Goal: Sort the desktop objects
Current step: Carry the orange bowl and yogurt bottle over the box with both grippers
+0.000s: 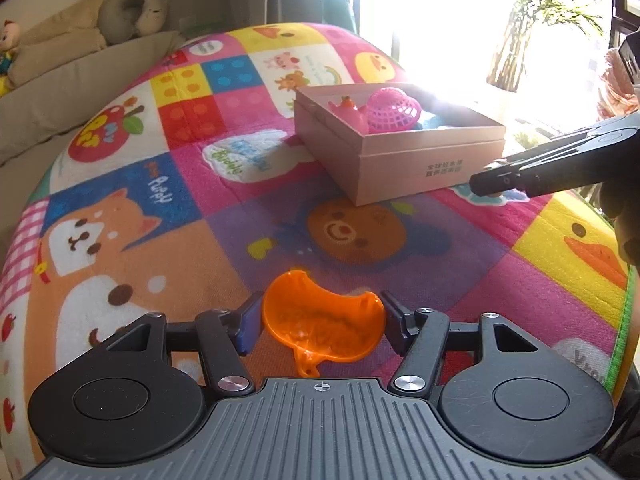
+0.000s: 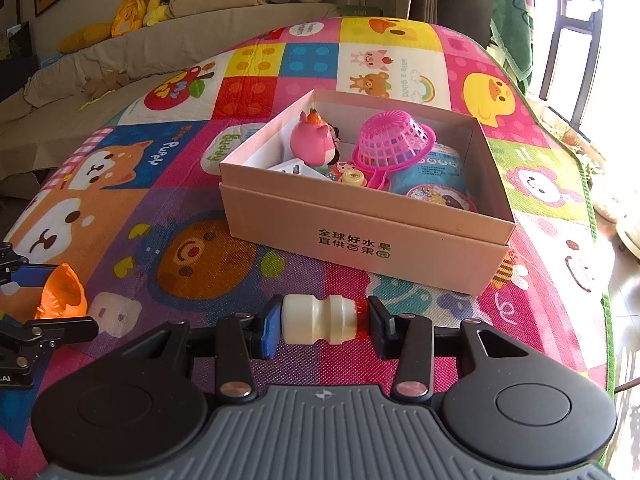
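only the right wrist view looks into the pink box; left tool clamped on an orange scoop; right tool clamped on a small white bottle

Strong daylight pours in from the window at the upper right of the left wrist view and burns that whole area out to white, washing over the far edge of the box and the plant. In the right wrist view the window sits at the right edge, bright but less blown out. The play mat is evenly lit in vivid colours, with only soft, short shadows under the box. Both views are sharp in the middle. Fisheye distortion bends the mat into a dome and curves the sofa and walls toward the corners.
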Demonstrator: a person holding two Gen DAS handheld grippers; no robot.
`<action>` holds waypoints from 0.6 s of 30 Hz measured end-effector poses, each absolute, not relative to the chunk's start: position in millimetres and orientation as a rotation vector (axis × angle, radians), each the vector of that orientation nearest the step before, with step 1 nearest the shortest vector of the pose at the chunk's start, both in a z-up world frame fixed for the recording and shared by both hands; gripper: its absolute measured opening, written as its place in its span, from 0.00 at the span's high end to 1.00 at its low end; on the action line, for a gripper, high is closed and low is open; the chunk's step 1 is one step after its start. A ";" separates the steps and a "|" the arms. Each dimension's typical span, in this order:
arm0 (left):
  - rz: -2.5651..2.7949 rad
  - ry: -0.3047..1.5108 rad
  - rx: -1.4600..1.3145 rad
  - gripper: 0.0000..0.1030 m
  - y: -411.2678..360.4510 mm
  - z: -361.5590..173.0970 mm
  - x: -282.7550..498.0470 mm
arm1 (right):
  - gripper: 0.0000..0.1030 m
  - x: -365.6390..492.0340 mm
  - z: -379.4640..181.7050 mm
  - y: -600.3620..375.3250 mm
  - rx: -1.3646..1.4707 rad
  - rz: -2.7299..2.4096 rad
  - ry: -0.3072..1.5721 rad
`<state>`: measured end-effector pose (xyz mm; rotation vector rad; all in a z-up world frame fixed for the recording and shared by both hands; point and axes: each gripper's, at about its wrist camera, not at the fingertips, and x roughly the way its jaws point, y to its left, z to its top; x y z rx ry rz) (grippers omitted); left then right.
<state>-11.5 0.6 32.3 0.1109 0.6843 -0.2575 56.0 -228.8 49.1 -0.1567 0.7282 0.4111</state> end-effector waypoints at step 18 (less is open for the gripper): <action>-0.327 0.412 0.154 0.21 -83.7 121.4 193.6 | 0.58 103.8 141.6 -286.3 -0.082 0.295 0.466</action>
